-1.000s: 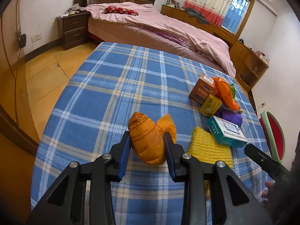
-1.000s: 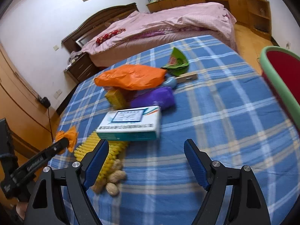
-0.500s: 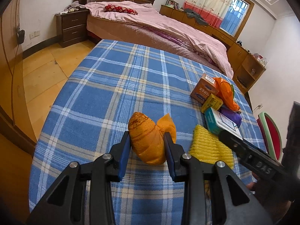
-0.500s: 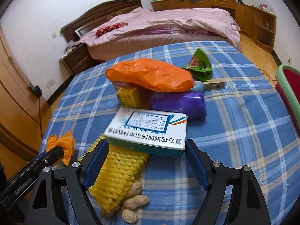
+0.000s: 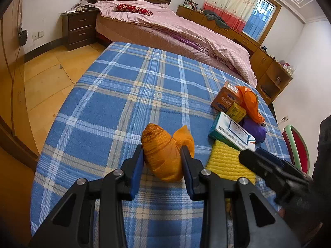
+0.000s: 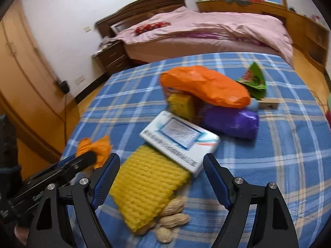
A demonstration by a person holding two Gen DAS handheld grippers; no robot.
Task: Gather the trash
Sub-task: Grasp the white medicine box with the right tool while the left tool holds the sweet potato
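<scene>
Presently the left hand-held gripper (image 5: 162, 161) is clenched on an orange wrapper (image 5: 163, 155), both blue pads pressed against its sides; the wrapper is held above the blue plaid counter (image 5: 115, 107). The right hand-held gripper (image 6: 161, 177) stands released, jaws wide apart with nothing between the pads, poised over a yellow foam net (image 6: 146, 186).

Landmark for positions: the white box (image 6: 180, 140), lying flat on the counter.
- Foam net: near side of the box, one end tucked under the box's edge.
- Peanuts (image 6: 171, 219): several, in shell, at the near end of the net, touching it.
- Purple bag (image 6: 231, 122): just beyond the box, to its right.
- Small yellow box (image 6: 182, 105): just behind the box, standing on the counter.
- Orange bag (image 6: 204, 86): behind the box, lying over the yellow box and the purple bag.
- Green wrapper (image 6: 253, 79): farther back and right, beside the orange bag.
- Held orange wrapper: left of the box, apart from it.

Right-wrist view is motion-blurred; print on the box cannot be read. A pink-covered bed (image 5: 175, 26) lies beyond the counter.
</scene>
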